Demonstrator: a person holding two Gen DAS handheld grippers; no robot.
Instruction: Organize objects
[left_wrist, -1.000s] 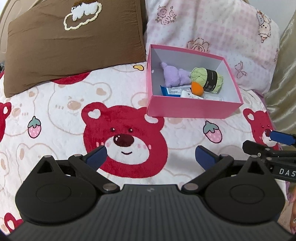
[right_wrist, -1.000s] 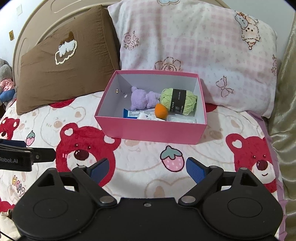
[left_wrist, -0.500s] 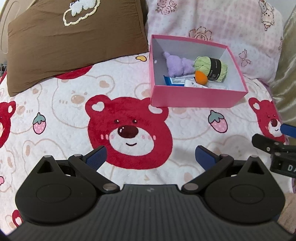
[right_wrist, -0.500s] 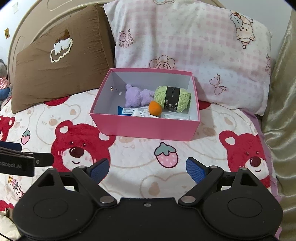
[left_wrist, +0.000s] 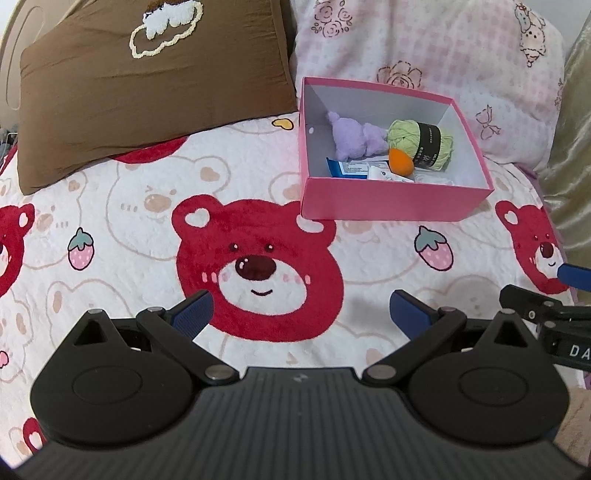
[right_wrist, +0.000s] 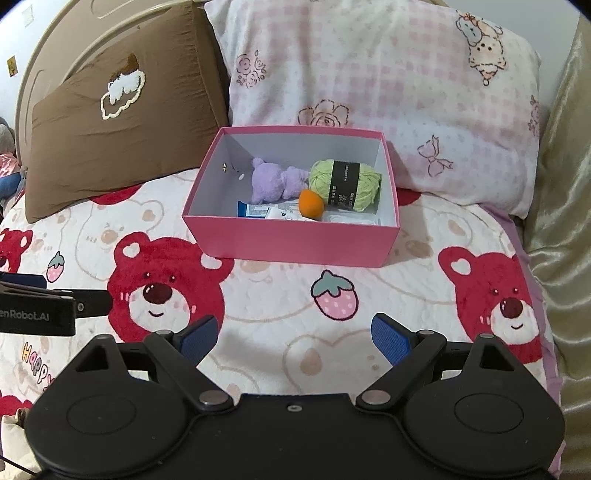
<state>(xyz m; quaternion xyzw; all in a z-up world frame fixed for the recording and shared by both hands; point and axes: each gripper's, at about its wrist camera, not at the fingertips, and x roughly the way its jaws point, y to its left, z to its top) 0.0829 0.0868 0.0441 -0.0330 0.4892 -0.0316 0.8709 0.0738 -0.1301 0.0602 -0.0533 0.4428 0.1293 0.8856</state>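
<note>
The left gripper (left_wrist: 301, 310) is hovering over the bear-print blanket (left_wrist: 122, 236) with its jaws standing wide apart and holding nothing. Directly between and just ahead of its blue pads (left_wrist: 194, 312) a big red bear face (left_wrist: 258, 273) is showing on the blanket. The pink box (left_wrist: 391, 201) is lying well ahead of the jaws, a little to the right of them, and it is sitting open on the blanket.

The right gripper (right_wrist: 293, 338) is also hanging above the blanket, its jaws spread wide and empty. From this side the pink box is lying straight ahead of the jaws, well apart from them. Inside the box a purple plush toy (right_wrist: 275, 181) is lying toward the left, touching a green yarn ball (right_wrist: 345, 181) with a black band on its right. An orange ball (right_wrist: 311, 203) is resting in front of them, near the front wall, and a blue-and-white packet (right_wrist: 255, 210) is lying flat to its left. Something white is lying at the front right corner, but I cannot tell what it is.

Beyond the box, a brown pillow (right_wrist: 122, 122) is leaning far ahead to the left of the jaws and a pink checked pillow (right_wrist: 388, 74) is leaning directly behind the box. The tip of the left gripper is showing at the left edge of the right wrist view
</note>
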